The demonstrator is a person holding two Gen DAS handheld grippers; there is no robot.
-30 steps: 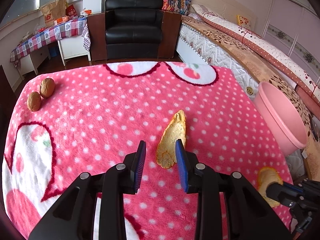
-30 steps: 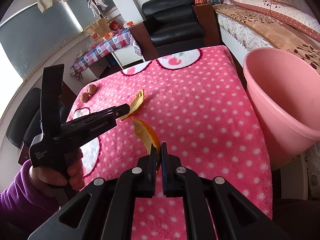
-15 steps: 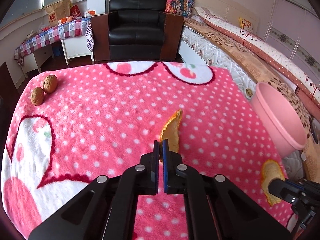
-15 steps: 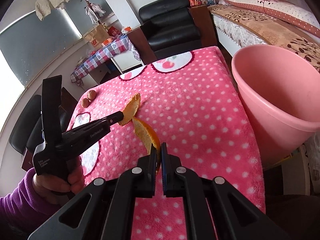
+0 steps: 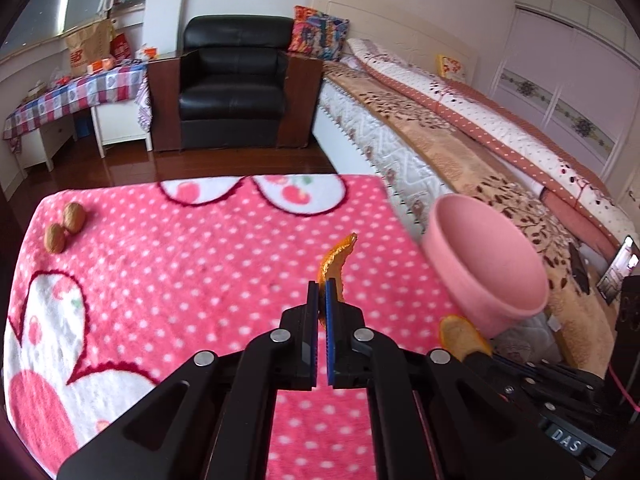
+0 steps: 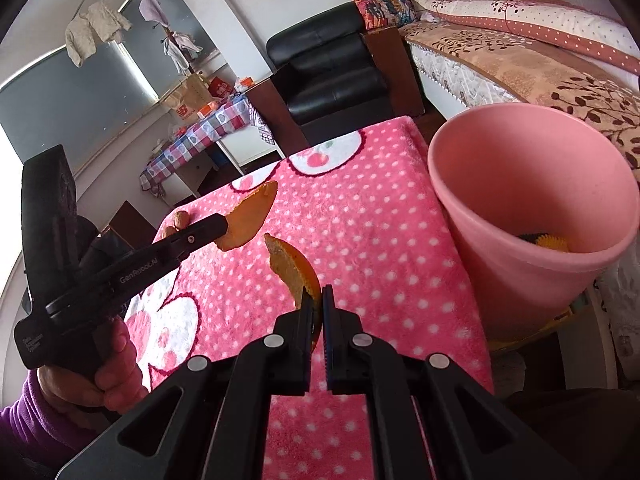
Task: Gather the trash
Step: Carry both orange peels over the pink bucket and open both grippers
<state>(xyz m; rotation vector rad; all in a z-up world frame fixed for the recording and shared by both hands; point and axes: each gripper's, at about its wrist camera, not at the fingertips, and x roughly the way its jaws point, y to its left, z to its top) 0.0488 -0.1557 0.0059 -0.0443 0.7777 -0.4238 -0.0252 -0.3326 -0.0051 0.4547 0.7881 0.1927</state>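
Note:
My left gripper point(image 5: 321, 286) is shut on an orange peel point(image 5: 336, 258) and holds it above the pink dotted blanket point(image 5: 180, 264). It shows in the right wrist view point(image 6: 224, 226) with its peel point(image 6: 250, 216). My right gripper point(image 6: 318, 292) is shut on a second orange peel point(image 6: 294, 266), seen low right in the left wrist view point(image 5: 460, 336). A pink bin point(image 6: 532, 216) stands just right of the table edge, with some trash at its bottom point(image 6: 548, 242). It also shows in the left wrist view point(image 5: 484, 264).
Two walnuts point(image 5: 64, 226) lie at the blanket's far left corner. A bed point(image 5: 460, 120) runs along the right behind the bin. A black armchair point(image 5: 234, 80) and a side table with a checked cloth point(image 5: 76, 96) stand beyond the table.
My left gripper closed on the peel and lifted it off the blanket, moving right toward the bin. My right gripper, still holding its peel, moved closer to the bin.

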